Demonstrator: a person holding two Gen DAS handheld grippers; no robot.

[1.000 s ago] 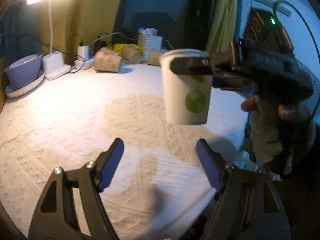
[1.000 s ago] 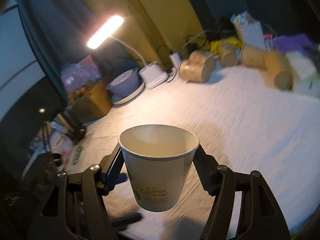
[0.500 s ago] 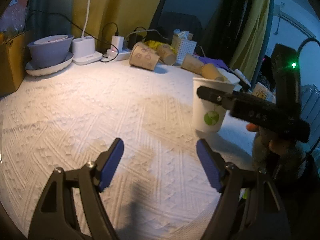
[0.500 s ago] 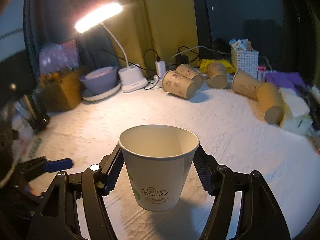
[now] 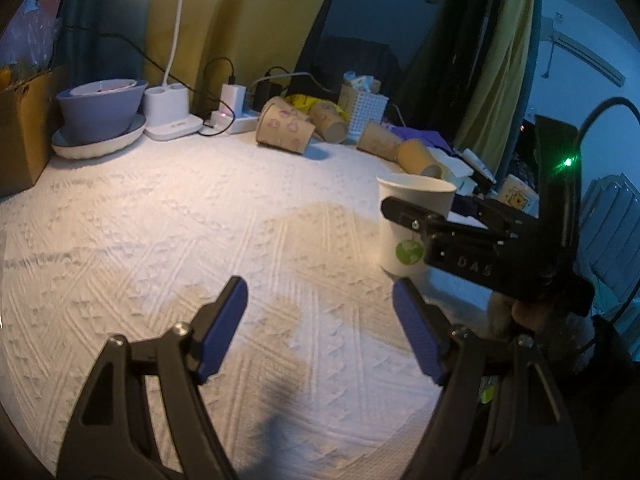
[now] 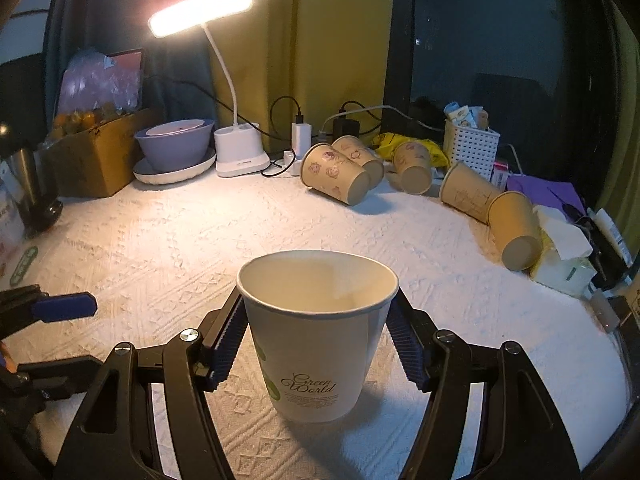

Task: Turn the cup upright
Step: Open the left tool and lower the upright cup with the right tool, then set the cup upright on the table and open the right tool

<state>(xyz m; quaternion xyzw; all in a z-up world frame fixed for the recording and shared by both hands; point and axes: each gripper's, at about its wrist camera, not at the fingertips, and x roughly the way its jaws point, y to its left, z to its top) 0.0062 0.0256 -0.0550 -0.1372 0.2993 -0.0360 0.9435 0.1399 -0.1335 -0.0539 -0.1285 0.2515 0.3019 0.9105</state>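
Observation:
A white paper cup (image 6: 316, 332) with a green logo stands upright, mouth up, with its base on the white tablecloth (image 6: 160, 256). My right gripper (image 6: 318, 340) has its blue pads against the cup's sides just under the rim. The cup also shows in the left wrist view (image 5: 412, 224) at the right, with the right gripper (image 5: 404, 216) reaching in from the right. My left gripper (image 5: 320, 328) is open and empty, low over the cloth, left of and nearer than the cup.
Several brown paper cups (image 6: 336, 174) lie on their sides at the back. A lit desk lamp (image 6: 236, 152), a purple bowl on a plate (image 6: 174, 148), a white basket (image 6: 470, 146), a cardboard box (image 6: 96, 156) and a tissue box (image 6: 560, 256) line the table's edges.
The right gripper has lowered the upright cup from mid-air onto the tablecloth. The left gripper has stayed open and swung its view toward the back of the table.

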